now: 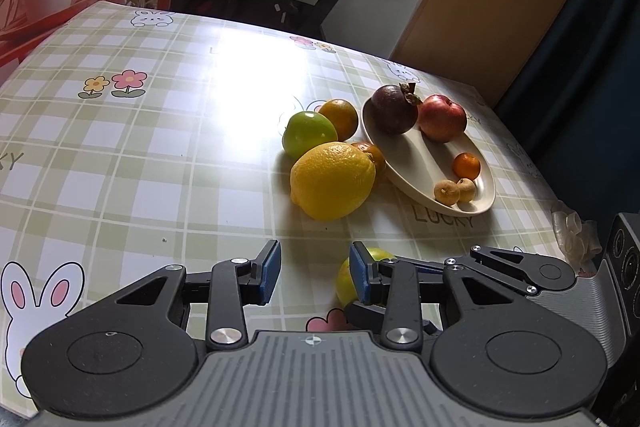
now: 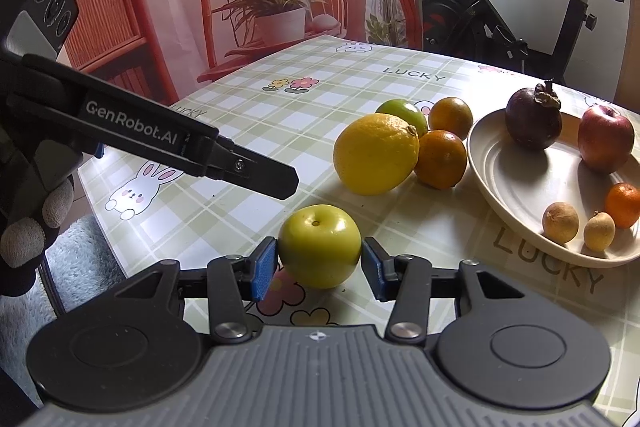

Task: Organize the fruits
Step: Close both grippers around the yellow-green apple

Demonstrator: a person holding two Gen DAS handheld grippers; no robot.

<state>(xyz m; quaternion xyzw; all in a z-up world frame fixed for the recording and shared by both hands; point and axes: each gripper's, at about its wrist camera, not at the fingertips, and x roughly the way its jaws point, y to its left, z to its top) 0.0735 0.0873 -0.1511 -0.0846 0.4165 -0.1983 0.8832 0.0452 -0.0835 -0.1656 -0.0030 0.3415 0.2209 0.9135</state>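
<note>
The right gripper has its blue pads on the two sides of a round yellow-green apple that rests on the checked green-and-white tablecloth. The left pad touches the apple's skin; at the right pad the contact looks very close, but I cannot be fully sure it presses. The apple lies between the fingers, near their tips, with its stem hollow facing up.

The left gripper hovers over the cloth with its jaws apart and nothing between them; the same apple shows just behind its right finger.

Further away, a large yellow lemon, a green apple and two oranges lie together beside a cream oval plate. On the plate are a dark purple mangosteen, a red apple, a small orange and two small tan fruits.
</note>
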